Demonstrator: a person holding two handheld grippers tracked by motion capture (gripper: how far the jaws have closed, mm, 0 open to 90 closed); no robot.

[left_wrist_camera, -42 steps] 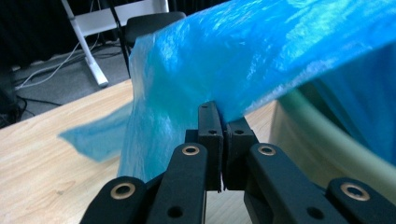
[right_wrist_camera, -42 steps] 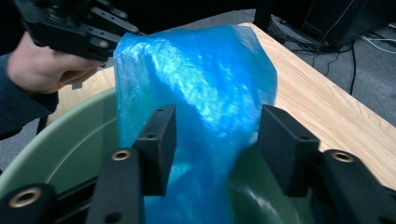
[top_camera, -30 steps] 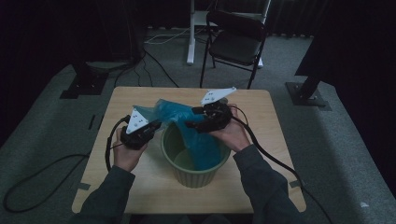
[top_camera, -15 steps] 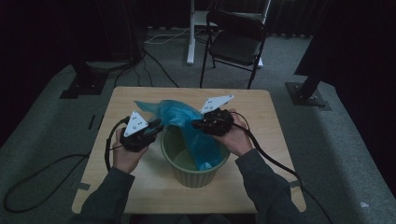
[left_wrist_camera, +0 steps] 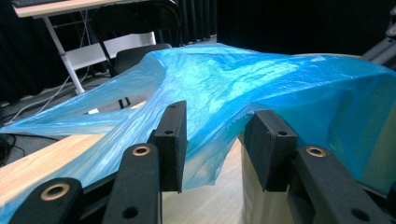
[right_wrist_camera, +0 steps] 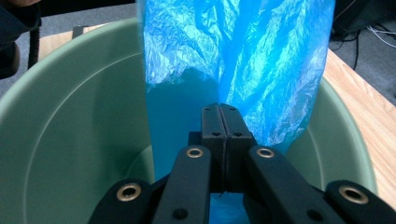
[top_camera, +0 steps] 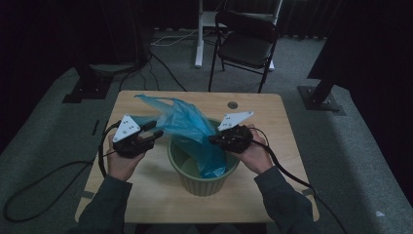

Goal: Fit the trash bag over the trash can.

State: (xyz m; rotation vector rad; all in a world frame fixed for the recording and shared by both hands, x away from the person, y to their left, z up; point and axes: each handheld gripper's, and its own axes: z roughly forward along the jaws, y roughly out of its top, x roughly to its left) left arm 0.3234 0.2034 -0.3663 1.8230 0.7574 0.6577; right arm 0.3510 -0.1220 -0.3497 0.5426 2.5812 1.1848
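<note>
Two handheld grippers worked over a pale wooden table (top_camera: 146, 195). At its centre stood a round green ribbed plastic bucket (top_camera: 200, 181), with a crinkled blue plastic bag (top_camera: 192, 127) draped over the rim and hanging partly inside. The right gripper (top_camera: 215, 139) had its jaws pressed together, though whether bag film was pinched I could not tell. The left gripper (top_camera: 155, 134) had just been opening, its jaws apart with bag film lying loose between them.

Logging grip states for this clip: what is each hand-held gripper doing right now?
Left hand-held gripper: open, jaws have just been opening, blue bag loose between them.
Right hand-held gripper: shut on the blue bag, over the green bucket.
</note>
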